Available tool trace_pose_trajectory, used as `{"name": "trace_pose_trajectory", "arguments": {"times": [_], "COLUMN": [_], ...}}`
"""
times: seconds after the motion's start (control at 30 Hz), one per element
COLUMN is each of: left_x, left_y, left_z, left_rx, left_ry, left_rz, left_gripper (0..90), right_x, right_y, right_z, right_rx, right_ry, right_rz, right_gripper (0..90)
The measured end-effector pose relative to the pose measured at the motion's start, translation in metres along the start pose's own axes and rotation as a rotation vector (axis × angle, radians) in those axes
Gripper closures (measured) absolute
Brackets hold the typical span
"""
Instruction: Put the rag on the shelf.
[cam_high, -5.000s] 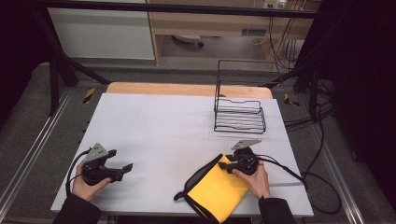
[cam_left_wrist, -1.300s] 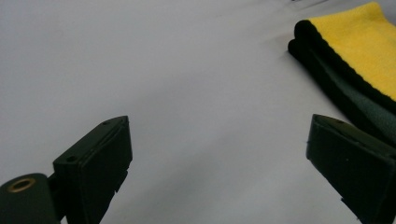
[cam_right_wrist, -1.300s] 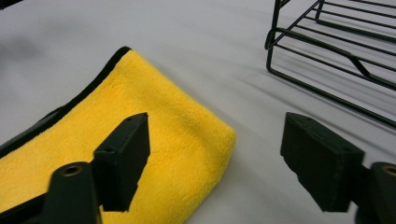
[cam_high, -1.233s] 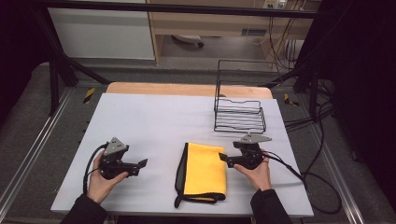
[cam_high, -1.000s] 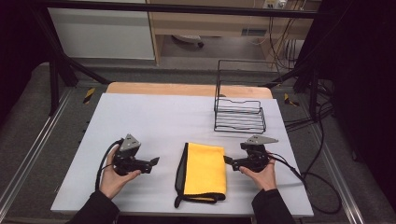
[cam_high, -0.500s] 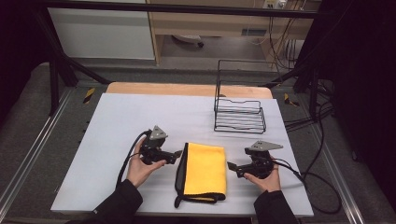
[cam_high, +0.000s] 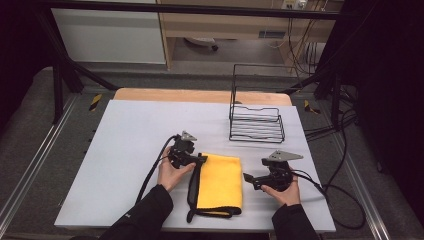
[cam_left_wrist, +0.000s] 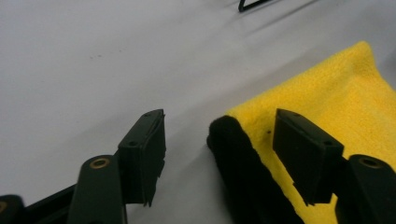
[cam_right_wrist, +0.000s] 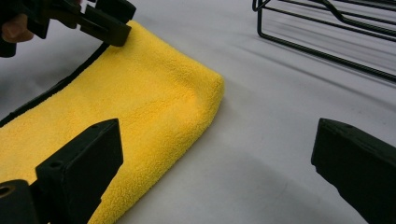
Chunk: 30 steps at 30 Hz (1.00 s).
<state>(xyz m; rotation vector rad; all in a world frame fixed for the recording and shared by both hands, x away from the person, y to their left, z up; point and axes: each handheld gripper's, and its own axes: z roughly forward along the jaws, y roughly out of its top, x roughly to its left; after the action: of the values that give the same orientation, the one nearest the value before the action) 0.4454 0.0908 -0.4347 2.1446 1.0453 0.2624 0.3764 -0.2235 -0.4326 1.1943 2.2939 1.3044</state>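
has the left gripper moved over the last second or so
Yes. In the high view the left gripper has slid right across the table to the yellow cloth; its jaws, just closing, straddle the cloth's black edge.

High cam overhead; both gripper cams close on cloth (cam_high: 220, 180).

Folded yellow cloth (cam_high: 220, 179), black-edged, flat on table.

Both forearms are wearing dark sleeves (cam_high: 145, 212). Left gripper (cam_high: 196, 159) and right gripper (cam_high: 248, 177) are showing black bodies, grey three-cornered top plates, brass-coloured screws at the jaw bases, and black cables trailing toward 6 and 4 o'clock.
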Motion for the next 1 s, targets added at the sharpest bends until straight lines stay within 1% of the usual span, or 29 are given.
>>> {"name": "trace_pose_trajectory", "arguments": {"times": [0.03, 0.1, 0.17, 0.27, 0.33, 0.37, 0.43, 0.6, 0.63, 0.67, 0.7, 0.77, 0.9, 0.97, 1.0], "left_x": [0.000, 0.002, 0.004, 0.003, 0.003, 0.003, 0.003, 0.002, 0.002, 0.002, 0.000, -0.001, 0.000, -0.001, 0.000], "left_y": [-0.001, -0.002, -0.002, -0.003, -0.003, -0.003, -0.003, -0.002, -0.002, -0.002, -0.002, -0.002, -0.001, -0.001, -0.001], "left_z": [0.002, 0.005, 0.007, 0.009, 0.010, 0.010, 0.011, 0.012, 0.011, 0.012, 0.012, 0.012, 0.012, 0.013, 0.013], "left_rx": [0.010, 0.022, 0.022, 0.026, 0.027, 0.030, 0.030, 0.030, 0.032, 0.031, 0.033, 0.037, 0.038, 0.033, 0.031], "left_ry": [0.003, -0.017, -0.032, -0.042, -0.048, -0.048, -0.047, -0.046, -0.056, -0.076, -0.072, -0.061, -0.066, -0.064, -0.067], "left_rz": [0.006, -0.008, -0.021, -0.013, -0.019, -0.020, -0.024, -0.019, -0.021, -0.033, -0.036, -0.025, -0.034, -0.034, -0.036], "left_gripper": [37.4, 39.5, 42.4, 46.6, 49.1, 49.5, 49.9, 51.6, 53.2, 57.2, 62.3, 62.5, 63.8, 64.4, 64.6], "right_x": [0.000, 0.000, 0.000, 0.000, 0.000, -0.001, -0.001, 0.000, 0.000, 0.000, 0.001, 0.001, 0.000, -0.001, -0.001], "right_y": [0.000, 0.000, 0.000, 0.000, 0.001, 0.001, 0.001, 0.004, 0.005, 0.006, 0.007, 0.008, 0.012, 0.014, 0.015], "right_z": [0.000, 0.000, 0.001, 0.002, 0.003, 0.003, 0.005, 0.008, 0.008, 0.009, 0.010, 0.012, 0.017, 0.020, 0.022], "right_rx": [0.001, 0.006, 0.009, 0.012, 0.015, 0.014, 0.014, 0.017, 0.017, 0.014, 0.013, 0.010, 0.006, -0.003, -0.004], "right_ry": [0.001, 0.005, 0.009, 0.016, 0.022, 0.025, 0.030, 0.032, 0.030, 0.025, 0.023, 0.019, -0.001, -0.004, -0.005], "right_rz": [-0.002, -0.005, -0.001, 0.003, 0.008, 0.004, 0.014, 0.008, 0.013, 0.012, 0.017, 0.026, 0.033, 0.046, 0.066], "right_gripper": [3.6, 4.2, 4.7, 6.0, 7.0, 7.2, 8.2, 10.7, 11.1, 11.1, 11.6, 12.6, 13.6, 14.9, 15.5]}}
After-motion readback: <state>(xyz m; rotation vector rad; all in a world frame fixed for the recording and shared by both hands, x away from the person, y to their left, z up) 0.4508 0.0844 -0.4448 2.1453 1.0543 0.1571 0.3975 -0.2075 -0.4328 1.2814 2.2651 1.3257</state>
